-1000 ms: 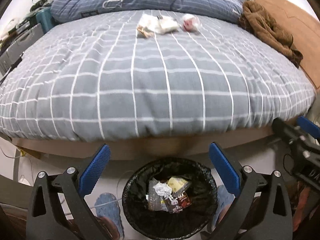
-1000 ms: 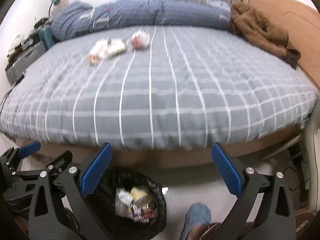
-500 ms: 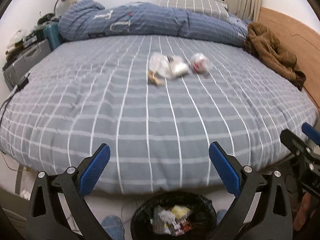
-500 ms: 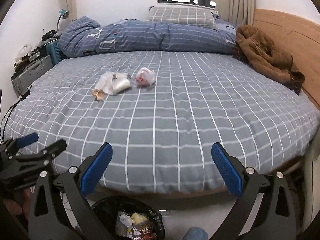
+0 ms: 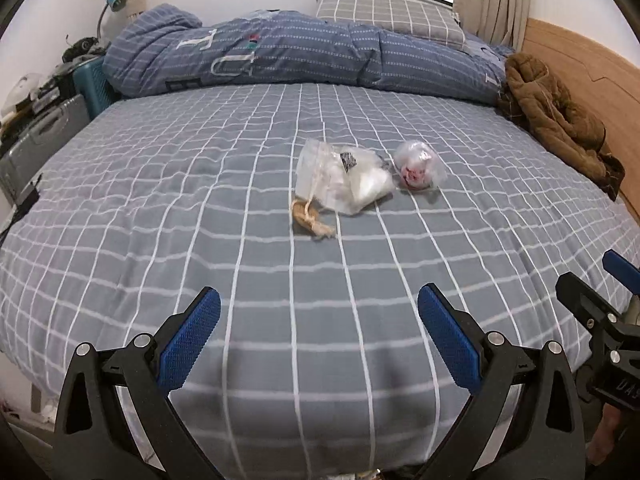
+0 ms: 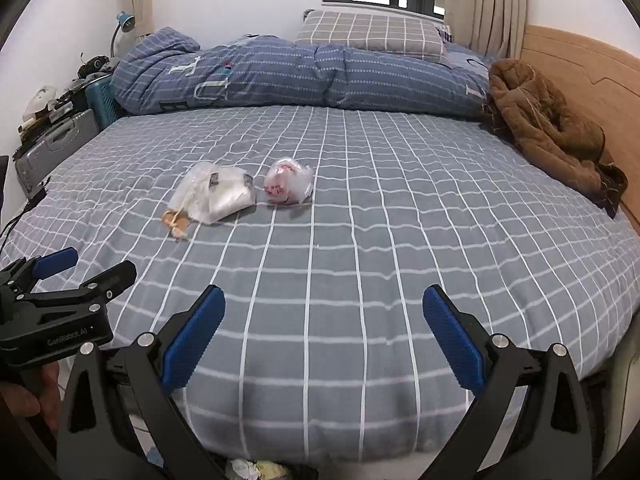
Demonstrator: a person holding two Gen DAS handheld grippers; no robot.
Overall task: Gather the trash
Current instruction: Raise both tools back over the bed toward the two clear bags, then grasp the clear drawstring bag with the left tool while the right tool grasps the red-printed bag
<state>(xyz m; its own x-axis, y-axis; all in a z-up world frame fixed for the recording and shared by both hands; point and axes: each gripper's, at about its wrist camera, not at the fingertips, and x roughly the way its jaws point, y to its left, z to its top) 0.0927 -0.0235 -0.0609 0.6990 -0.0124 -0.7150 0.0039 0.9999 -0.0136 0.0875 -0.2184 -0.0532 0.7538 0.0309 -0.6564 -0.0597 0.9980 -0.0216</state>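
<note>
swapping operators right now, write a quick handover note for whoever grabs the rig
Left gripper: jaws open, empty, over the near edge of the bed.
Right gripper: jaws open, empty, alongside it.
Trash on the bed: clear plastic bag, brown scrap at its near corner, crumpled red-printed wrapper to its right.
Done: some trash shows below the bed edge.
Left: collect all three pieces.

Open grey checked bed (image 5: pixel 200 220) stretching from both wide-spread grippers to the trash, clear bag (image 5: pixel 344 178), tan scrap (image 5: pixel 310 220) and balled wrapper (image 5: pixel 418 166) clustered mid-bed, duvet (image 5: pixel 280 52) walling the far side, brown coat (image 5: pixel 556 120) along the right edge.
</note>
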